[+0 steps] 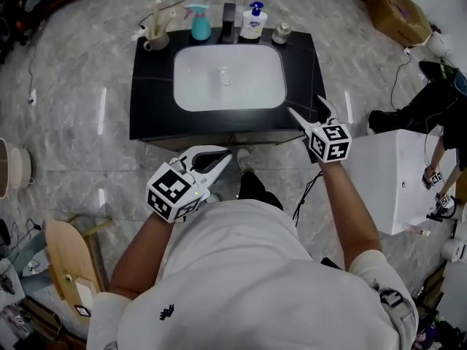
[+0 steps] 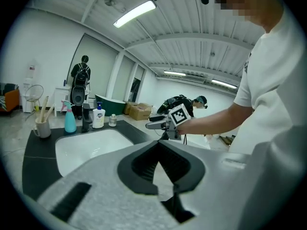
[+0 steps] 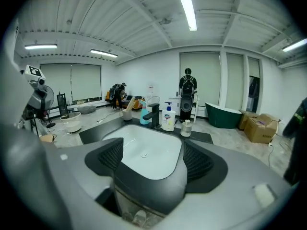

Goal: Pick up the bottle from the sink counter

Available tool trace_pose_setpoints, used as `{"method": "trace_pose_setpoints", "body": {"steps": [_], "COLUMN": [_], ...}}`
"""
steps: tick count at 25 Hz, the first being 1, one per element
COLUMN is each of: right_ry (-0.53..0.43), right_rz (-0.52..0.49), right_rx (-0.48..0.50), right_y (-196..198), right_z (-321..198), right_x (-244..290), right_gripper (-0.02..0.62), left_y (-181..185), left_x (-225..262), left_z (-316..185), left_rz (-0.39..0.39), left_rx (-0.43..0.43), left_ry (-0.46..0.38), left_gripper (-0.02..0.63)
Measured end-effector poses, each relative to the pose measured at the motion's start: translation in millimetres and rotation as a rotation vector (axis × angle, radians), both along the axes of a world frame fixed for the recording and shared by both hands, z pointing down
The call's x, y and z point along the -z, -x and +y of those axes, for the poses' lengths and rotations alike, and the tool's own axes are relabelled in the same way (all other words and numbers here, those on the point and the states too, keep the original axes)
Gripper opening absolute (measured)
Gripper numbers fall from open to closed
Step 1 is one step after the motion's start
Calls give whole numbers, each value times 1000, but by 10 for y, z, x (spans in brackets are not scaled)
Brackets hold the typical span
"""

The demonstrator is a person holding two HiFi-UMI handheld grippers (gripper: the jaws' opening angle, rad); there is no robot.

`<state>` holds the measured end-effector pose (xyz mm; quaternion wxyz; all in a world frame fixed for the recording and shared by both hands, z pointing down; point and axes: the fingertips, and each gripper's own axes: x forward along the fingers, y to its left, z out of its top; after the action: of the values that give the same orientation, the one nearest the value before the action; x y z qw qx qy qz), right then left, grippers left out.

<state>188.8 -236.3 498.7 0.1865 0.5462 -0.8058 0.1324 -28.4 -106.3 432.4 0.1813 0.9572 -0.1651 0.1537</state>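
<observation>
Left gripper (image 1: 223, 159): jaws pressed together, nothing between them, held just off the 6 o'clock edge of the sink counter (image 1: 149, 100). Right gripper (image 1: 306, 109): jaws spread, empty, at the counter's 4 o'clock corner. White pump bottle (image 1: 254, 22) stands upright at 12 o'clock, just beside the faucet (image 1: 228, 22), untouched

Black surface (image 1: 149, 93), white basin (image 1: 228, 79) sunk just in front of black faucet (image 1: 229, 22). Left of faucet: teal spray bottle (image 1: 200, 25), then cup (image 1: 156, 39) of sticks. Right of faucet: white pump bottle (image 1: 254, 23), then small jar (image 1: 282, 33).
</observation>
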Motion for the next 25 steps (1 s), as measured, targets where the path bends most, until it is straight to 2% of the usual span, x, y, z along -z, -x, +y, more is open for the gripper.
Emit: {"method": "trace_pose_setpoints", "body": {"steps": [12, 25], "right_ry": [52, 109], "right_rz": [20, 14], "right_rx": [83, 167], "right_y": [-601, -774], "right_z": [-1815, -3197], "right_x": [-433, -1163], "right_gripper": [407, 422], "left_y": [-573, -885], "left_x": [63, -55], "left_z": [-1167, -1849], "left_rz": [-33, -96], "left_rx": [141, 294], "left_ry": [32, 80], "left_gripper": [6, 6]}}
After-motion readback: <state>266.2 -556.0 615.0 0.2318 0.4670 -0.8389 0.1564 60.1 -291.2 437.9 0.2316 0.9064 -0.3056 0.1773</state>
